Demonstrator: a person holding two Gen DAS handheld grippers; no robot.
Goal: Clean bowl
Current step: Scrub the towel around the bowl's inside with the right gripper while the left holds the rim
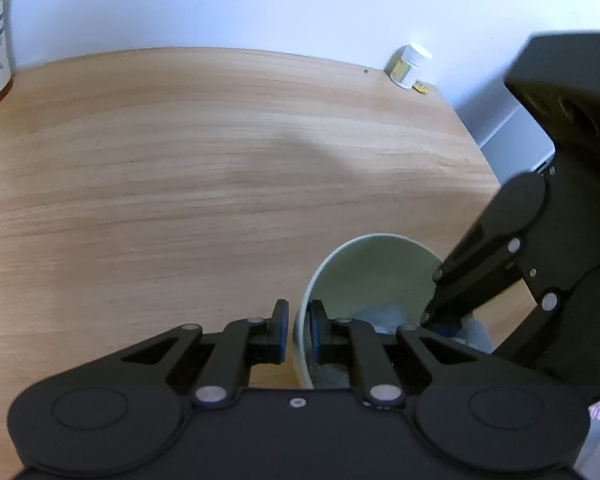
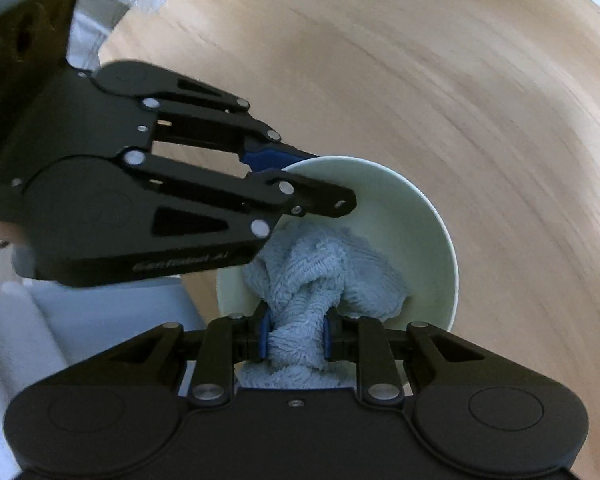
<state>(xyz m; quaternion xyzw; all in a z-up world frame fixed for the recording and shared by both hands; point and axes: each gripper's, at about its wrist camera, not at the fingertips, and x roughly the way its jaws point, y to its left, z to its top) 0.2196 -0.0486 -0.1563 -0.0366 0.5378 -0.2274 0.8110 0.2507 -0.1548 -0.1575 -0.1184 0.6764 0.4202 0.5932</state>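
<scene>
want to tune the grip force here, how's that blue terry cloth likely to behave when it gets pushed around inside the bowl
The blue terry cloth looks floppy: it bunches and twists where the right gripper pinches it, so it would probably fold rather than push stiffly. Its looped pile likely drags on the pale green bowl rather than sliding. The left gripper, clamped on the rim, probably keeps the bowl from tipping.

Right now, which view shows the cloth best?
The right wrist view: the cloth fills the middle, bunched inside the bowl and pinched by the right gripper. The left wrist view shows only a grey patch of it low in the bowl, behind the left gripper clamping the rim.
</scene>
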